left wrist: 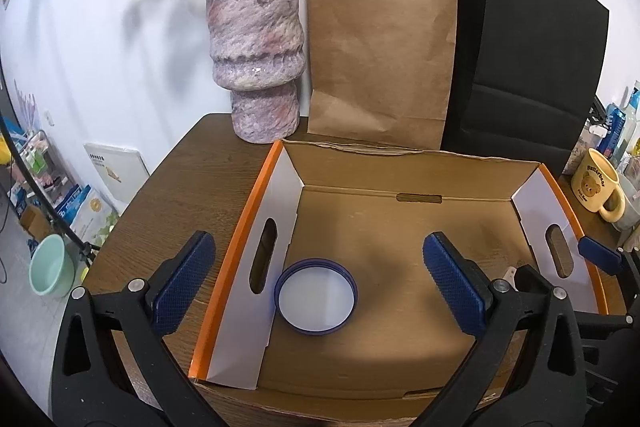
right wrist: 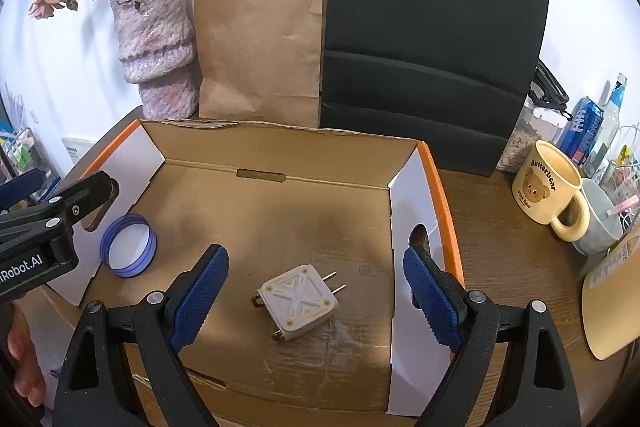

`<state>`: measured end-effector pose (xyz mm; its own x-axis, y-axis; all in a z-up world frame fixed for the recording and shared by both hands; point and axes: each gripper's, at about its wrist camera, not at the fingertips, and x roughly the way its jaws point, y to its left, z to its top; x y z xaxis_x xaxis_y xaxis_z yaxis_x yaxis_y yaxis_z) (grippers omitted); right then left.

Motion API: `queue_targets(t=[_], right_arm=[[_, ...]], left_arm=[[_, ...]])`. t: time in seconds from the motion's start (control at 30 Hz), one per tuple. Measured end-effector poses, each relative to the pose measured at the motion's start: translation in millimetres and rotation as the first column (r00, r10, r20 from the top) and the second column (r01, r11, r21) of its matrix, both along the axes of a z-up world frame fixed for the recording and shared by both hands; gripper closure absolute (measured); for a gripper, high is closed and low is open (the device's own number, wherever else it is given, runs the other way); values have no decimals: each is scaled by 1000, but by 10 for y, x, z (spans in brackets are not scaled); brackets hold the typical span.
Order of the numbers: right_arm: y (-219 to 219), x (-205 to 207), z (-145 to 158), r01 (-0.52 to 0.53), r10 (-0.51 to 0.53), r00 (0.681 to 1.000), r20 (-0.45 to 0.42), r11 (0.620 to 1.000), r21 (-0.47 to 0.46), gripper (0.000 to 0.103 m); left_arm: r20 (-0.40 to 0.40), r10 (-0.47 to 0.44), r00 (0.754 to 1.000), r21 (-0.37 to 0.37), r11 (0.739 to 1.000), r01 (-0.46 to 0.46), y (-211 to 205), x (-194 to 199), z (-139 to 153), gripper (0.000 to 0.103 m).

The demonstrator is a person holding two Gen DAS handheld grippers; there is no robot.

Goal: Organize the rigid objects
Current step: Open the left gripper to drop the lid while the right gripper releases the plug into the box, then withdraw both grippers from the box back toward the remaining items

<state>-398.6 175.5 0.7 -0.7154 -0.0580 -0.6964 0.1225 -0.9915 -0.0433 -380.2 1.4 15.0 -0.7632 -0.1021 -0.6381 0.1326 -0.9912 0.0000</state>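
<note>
An open cardboard box point(left wrist: 400, 223) with orange-edged white flaps stands on the wooden table; it also shows in the right wrist view point(right wrist: 280, 195). A blue-rimmed round lid point(left wrist: 316, 295) lies on the box floor at the left, also seen in the right wrist view point(right wrist: 129, 245). A white plug adapter point(right wrist: 298, 301) with metal prongs lies on the box floor at the right. My left gripper point(left wrist: 316, 277) is open and empty above the lid. My right gripper point(right wrist: 316, 291) is open and empty above the adapter.
A purple vase point(left wrist: 256, 55) with dried roses, a brown paper bag point(left wrist: 380, 47) and a black paper bag point(left wrist: 528, 67) stand behind the box. A cream bear mug point(right wrist: 552, 195) and a pale bowl point(right wrist: 600, 223) sit to the right, with a can and bottle behind.
</note>
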Motion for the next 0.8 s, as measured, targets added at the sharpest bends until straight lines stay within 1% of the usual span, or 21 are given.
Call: queue_targets(t=[0.47, 0.8], right_arm=[[-25, 75, 59, -19, 19, 1000, -17, 1000, 3, 10], [-25, 253, 184, -28, 28, 998, -60, 1000, -6, 10]], left_arm=[[-24, -5, 1000, 2, 1000, 5, 4, 79, 66, 0], [-76, 9, 997, 6, 1000, -9, -13, 287, 183, 0]])
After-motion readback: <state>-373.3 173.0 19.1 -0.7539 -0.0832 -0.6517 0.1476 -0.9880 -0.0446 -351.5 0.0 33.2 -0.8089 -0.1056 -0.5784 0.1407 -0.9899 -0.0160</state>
